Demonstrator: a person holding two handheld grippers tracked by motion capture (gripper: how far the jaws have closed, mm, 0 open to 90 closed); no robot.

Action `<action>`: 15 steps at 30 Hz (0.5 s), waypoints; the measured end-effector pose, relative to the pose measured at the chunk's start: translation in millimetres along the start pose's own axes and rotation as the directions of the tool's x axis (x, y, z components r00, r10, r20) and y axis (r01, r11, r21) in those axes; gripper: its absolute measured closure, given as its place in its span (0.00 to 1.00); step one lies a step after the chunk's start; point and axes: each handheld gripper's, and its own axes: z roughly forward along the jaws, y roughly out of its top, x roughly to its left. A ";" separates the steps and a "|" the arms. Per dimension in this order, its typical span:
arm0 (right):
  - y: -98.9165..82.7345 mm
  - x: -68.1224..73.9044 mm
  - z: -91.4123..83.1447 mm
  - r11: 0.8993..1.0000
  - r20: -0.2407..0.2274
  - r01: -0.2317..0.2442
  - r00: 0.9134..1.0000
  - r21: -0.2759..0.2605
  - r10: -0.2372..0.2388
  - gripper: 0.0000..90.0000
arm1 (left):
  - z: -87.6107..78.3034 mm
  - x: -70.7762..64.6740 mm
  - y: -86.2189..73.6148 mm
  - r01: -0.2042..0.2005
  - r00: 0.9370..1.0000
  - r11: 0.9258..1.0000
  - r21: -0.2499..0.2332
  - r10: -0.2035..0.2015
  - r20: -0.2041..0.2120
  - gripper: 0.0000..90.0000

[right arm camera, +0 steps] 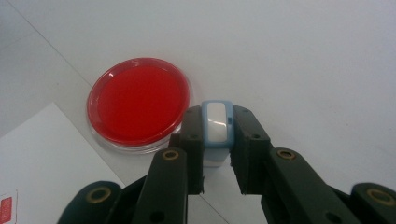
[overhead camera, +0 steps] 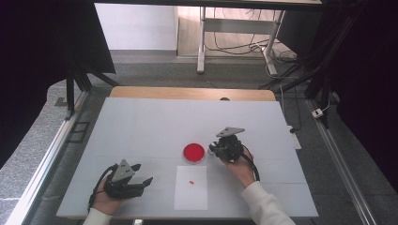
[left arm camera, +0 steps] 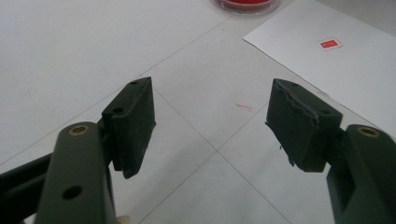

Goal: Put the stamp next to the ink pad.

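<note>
A round red ink dish [overhead camera: 194, 153] [right arm camera: 138, 101] sits near the middle of the white table; its edge shows at the top of the left gripper view [left arm camera: 246, 4]. My right gripper [overhead camera: 220, 149] [right arm camera: 218, 140] is just right of the dish, shut on a small blue-and-white stamp [right arm camera: 217, 126] held upright between its pads. A white paper sheet [overhead camera: 190, 187] [left arm camera: 345, 70] [right arm camera: 42, 158] lies in front of the dish and bears a small red stamped mark [overhead camera: 191, 182] [left arm camera: 329, 44] [right arm camera: 4, 209]. My left gripper [overhead camera: 141, 180] [left arm camera: 210, 126] rests at the front left, open, nothing between its jaws.
The white table top [overhead camera: 150, 126] ends at a wooden strip at the back. A faint red smear [left arm camera: 243, 107] marks the table ahead of the left gripper. Black frame posts and cables stand on the floor beyond and to the right.
</note>
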 end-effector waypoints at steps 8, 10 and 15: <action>0.5 0.4 -4.4 0.998 -0.016 0.009 1.000 -0.061 -0.010 0.56 | 0.3 -0.3 0.1 0.001 1.000 1.000 0.000 -0.001 0.003 0.36; 0.2 -0.9 -9.0 0.996 -0.033 0.017 0.999 -0.088 -0.020 0.52 | 0.1 -0.1 0.1 0.003 1.000 1.000 -0.002 -0.003 0.002 0.36; -2.2 -3.6 -16.4 0.991 -0.060 0.014 0.998 -0.136 -0.022 0.48 | 0.5 0.1 -0.6 0.000 1.000 1.000 0.002 0.000 0.001 0.36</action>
